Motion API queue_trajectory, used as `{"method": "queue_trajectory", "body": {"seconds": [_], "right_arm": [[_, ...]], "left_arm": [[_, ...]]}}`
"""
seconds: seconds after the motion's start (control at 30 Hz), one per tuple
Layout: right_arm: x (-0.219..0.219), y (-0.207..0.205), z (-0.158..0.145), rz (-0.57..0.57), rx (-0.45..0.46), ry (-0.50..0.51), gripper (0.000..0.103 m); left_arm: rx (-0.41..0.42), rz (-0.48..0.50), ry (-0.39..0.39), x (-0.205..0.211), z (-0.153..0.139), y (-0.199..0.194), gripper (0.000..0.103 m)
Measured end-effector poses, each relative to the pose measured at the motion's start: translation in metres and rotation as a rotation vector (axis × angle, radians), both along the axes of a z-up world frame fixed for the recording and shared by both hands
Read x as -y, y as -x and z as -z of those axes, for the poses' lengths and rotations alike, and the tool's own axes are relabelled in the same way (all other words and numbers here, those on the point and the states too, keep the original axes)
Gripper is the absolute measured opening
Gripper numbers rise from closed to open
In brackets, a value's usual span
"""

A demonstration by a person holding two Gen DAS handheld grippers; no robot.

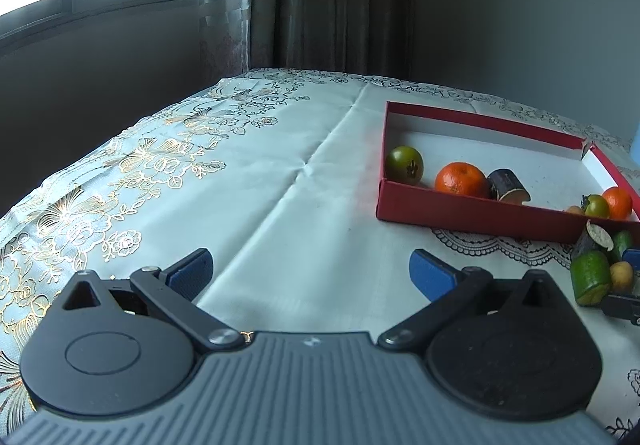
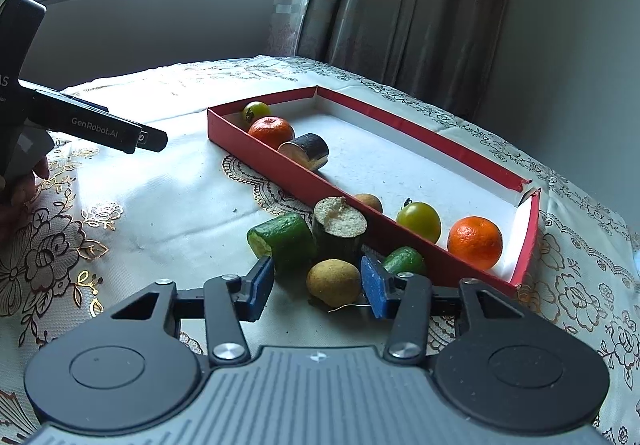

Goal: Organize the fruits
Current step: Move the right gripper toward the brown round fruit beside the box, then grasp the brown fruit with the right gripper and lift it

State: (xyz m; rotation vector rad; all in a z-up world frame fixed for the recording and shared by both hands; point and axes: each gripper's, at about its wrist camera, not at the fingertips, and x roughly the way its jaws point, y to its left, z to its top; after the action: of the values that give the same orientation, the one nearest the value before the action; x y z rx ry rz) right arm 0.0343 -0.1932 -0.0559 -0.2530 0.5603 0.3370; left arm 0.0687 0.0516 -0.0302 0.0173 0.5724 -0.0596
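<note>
Fruits are lying half sorted: my right tongs (image 2: 318, 287) are sitting partly open around a yellowish-brown fruit (image 2: 333, 282), the right pad touching it. My left tongs (image 1: 310, 273) are gaping wide, holding nothing.

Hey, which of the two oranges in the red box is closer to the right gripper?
The orange in the near corner of the red box, beside the greenish tomato. The other orange lies at the far end.
</note>
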Motion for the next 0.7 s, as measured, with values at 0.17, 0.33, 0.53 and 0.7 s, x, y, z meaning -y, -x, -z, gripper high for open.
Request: {"method": "queue_trajectory", "body": {"seconds": [0.17, 0.33, 0.53, 0.7], "right_arm": [[0.005, -0.002, -0.001, 0.004, -0.007, -0.033, 0.046], [-0.001, 0.001, 0.002, 0.0, 0.002, 0.026, 0.046], [-0.005, 0.003, 0.003, -0.016, 0.012, 0.092, 0.042], [-0.005, 0.006, 0.005, -0.04, 0.01, 0.128, 0.031]], "left_arm": [[-0.013, -0.001, 0.018, -0.003, 0.001, -0.001, 0.103], [-0.016, 0.001, 0.021, -0.004, 0.001, -0.001, 0.103], [-0.017, -0.001, 0.025, -0.004, 0.0, 0.0, 0.103], [-0.018, -0.001, 0.026, -0.004, 0.0, 0.0, 0.103]]}}
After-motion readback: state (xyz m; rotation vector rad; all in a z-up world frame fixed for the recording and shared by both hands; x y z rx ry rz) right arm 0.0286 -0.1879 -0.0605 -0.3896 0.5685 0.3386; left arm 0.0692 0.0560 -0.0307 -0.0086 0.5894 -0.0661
